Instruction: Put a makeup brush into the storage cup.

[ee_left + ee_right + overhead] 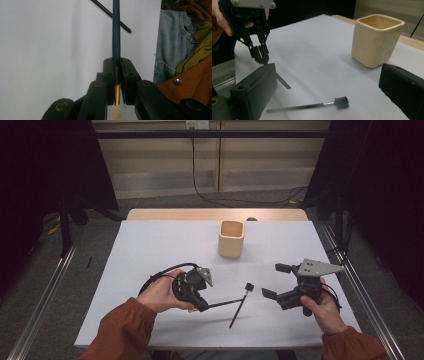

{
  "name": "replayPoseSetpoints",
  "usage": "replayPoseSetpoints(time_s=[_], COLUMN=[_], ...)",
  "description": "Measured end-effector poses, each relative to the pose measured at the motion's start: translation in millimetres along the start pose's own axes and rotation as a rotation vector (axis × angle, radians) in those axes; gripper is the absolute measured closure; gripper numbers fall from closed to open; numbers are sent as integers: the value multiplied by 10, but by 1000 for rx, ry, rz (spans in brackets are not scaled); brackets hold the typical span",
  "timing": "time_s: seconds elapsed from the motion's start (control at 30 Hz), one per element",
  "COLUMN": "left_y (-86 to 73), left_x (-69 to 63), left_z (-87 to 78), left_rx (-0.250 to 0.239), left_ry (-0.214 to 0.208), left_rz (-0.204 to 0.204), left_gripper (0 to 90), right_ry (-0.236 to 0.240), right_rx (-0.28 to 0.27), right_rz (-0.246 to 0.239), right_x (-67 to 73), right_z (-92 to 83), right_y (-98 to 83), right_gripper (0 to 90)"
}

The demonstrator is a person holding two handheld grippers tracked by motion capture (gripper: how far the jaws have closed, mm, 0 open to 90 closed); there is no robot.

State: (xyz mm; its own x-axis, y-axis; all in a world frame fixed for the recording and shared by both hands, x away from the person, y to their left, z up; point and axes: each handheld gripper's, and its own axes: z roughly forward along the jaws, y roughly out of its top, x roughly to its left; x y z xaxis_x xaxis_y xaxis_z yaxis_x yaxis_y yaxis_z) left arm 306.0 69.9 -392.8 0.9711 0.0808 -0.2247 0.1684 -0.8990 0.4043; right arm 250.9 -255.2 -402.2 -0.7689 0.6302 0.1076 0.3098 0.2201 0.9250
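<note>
While left tongs (202, 306) pinch brush (222, 303), handle pointing frame-right, right tongs (272, 281) gape empty; cup (231, 239) above, centre.

A white rectangular table (150, 250) carries a cream square ceramic cup (231, 239); a thin black brow brush (241, 304) lies nearer the person than the cup.

Brush partly hidden
The left tongs (117, 75) cover the brush's (116, 37) ferrule; its pale bristle tip is blurred and cropped below them.
</note>
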Motion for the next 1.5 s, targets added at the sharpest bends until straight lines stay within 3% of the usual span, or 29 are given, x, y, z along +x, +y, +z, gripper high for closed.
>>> replayPoseSetpoints(time_s=[0.13, 0.3, 0.6, 0.73, 0.77, 0.87, 1.0, 1.13, 1.37, 1.5], left_y=[9, 25, 84, 87, 94, 101, 121, 134, 137, 154], left_x=[1, -8, -29, -39, -31, -34, -51, -48, -54, -48], left_z=[-3, 0, -33, -2, -4, 9, 44, 61, 74, 95], left_rx=[3, -3, 15, 8, 24, 20, 24, 35, 42, 66], left_ry=[-1, 1, 5, 5, 3, -1, 0, -2, 1, -3], left_rz=[5, 2, 28, 14, 29, 34, 46, 45, 53, 72], left_gripper=[836, 836, 836, 836, 837, 837, 836, 836, 836, 837], right_ry=[48, 149, 246, 289, 303, 329, 360, 362, 399, 426], right_rx=[55, 150, 231, 296, 308, 352, 402, 464, 617, 688], right_rz=[-5, -9, -101, -136, -140, -168, -166, -201, -259, -295], right_x=[0, 36, 134, 163, 173, 175, 137, 118, 164, 201], right_z=[81, 187, 369, 445, 462, 517, 538, 565, 735, 828], right_y=[58, 167, 277, 324, 338, 376, 450, 493, 483, 490], right_gripper=[13, 11, 30, 39, 39, 48, 53, 56, 63, 144])
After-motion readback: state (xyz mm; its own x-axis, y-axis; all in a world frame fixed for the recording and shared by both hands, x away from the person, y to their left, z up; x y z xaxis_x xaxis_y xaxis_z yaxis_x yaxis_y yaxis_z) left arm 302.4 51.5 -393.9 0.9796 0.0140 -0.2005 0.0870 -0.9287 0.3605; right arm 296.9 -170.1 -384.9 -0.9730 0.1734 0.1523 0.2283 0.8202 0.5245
